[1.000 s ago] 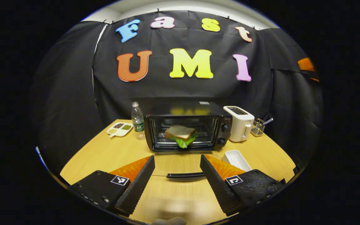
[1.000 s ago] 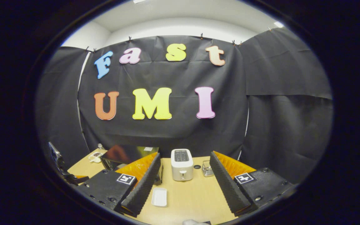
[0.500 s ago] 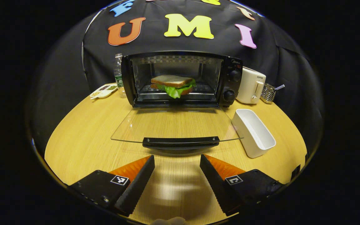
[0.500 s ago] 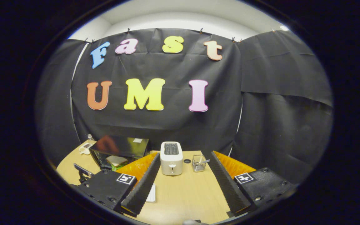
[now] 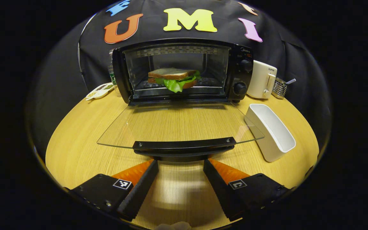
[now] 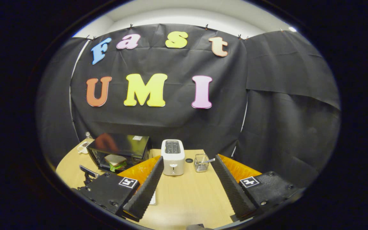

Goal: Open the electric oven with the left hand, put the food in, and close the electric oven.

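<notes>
The oven [image 5: 184, 72] stands at twelve o'clock in the left gripper view, its glass door [image 5: 179, 126] folded flat toward the camera and hanging just over the table [image 5: 75, 140]. The sandwich [image 5: 173, 79] sits on the rack inside, so opening and loading look done; what remains, by my reading, is lifting the door and shutting it.

The left gripper [image 5: 180, 166] has its fingers spread wide and holds nothing, with the door's handle [image 5: 184, 145] right at its fingertips; whether they touch the handle is hard to tell from this angle. An empty white tray [image 5: 272, 132] lies at three o'clock beside the door, with the toaster [image 5: 262, 83] behind it at about two o'clock.

In the right gripper view, the right gripper [image 6: 186, 179] is also wide apart and empty, held well back over the table. From there the oven [image 6: 118, 151] lies at ten o'clock, the sandwich [image 6: 115, 160] visible within.

Closing likely calls for getting under or onto the handle and swinging the door up without nudging the tray.
</notes>
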